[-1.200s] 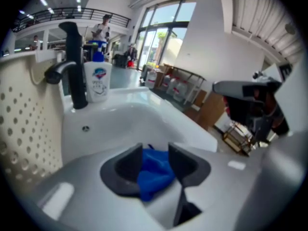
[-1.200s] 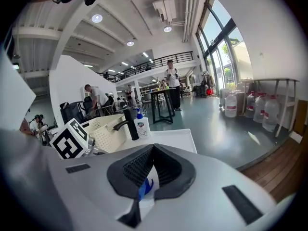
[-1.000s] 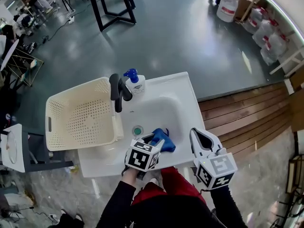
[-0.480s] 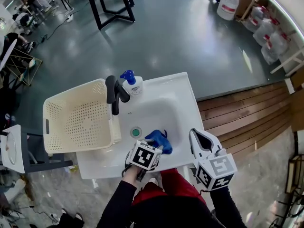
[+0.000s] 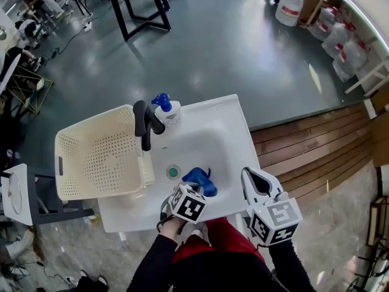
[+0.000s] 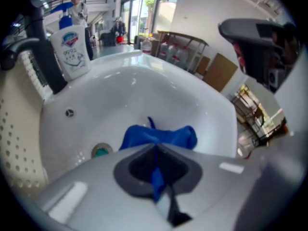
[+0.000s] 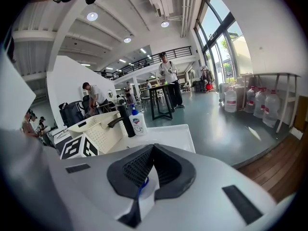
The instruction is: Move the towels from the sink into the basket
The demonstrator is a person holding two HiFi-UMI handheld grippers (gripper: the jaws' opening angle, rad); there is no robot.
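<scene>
Nearest the person, the right gripper (image 5: 250, 179) is parked over the front right edge of the sink (image 5: 238, 143), pointing out across the room. Its jaws are together on nothing I can name, only a small blue fleck at their seam. It looks to be held aside so the other hand has room. The left gripper (image 5: 184, 191) points steeply down into the basin. Its jaws have just been closing and are now clamped on a fold of the blue towel (image 5: 200, 180), which runs up between the pads in the left gripper view. The rest of the cloth lies bunched on the basin floor just beside the green drain (image 5: 174, 172), not yet lifted. I judge this to be the pinch before the carry. Farther back, the black faucet (image 5: 144, 123) and the soap dispenser bottle (image 5: 168, 110) stand on the rear rim. The cream basket (image 5: 60, 158) sits touching the sink's left side, close enough for a short transfer. Count: two grippers, one towel visible, one drain, one faucet, one bottle, one basket. No towel shows in the basket.
</scene>
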